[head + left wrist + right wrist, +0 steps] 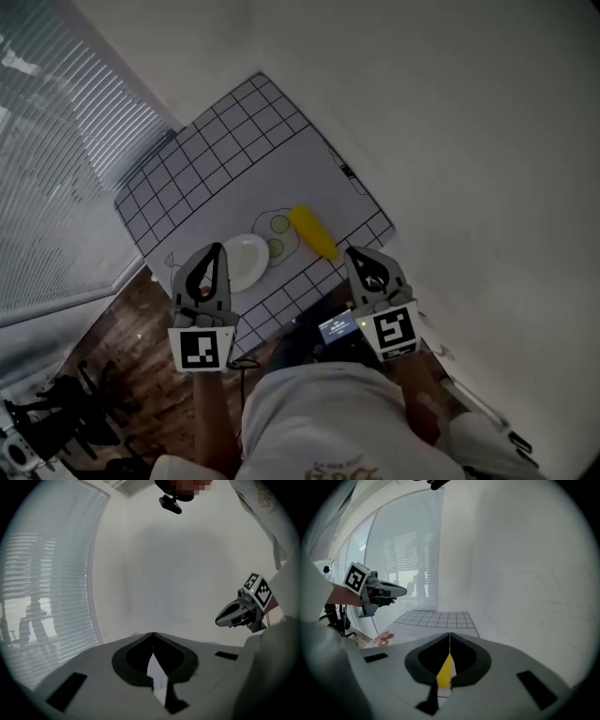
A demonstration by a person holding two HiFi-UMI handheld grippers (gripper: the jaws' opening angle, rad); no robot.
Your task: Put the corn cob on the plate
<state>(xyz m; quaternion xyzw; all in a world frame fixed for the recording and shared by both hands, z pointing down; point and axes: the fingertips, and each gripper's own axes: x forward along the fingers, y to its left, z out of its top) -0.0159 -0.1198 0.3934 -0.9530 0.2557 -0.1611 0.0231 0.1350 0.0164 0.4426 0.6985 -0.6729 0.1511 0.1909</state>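
"Where's the corn?"

"The corn (312, 232) lies on the gridded mat (234, 141) on the worktop (450, 169), near the plate (246, 261) on its right, not on it."

"And the jaws?"

"The left gripper (214, 255) hangs at the plate's left edge, jaws clenched on nothing. The right gripper (359, 261) sits just short of the corn, jaws also pressed together and empty. In the right gripper view the corn shows yellow through the gap below the tips."

Yellow corn cob (313, 232), white plate (248, 259) (black-gridded mat (234, 141)).
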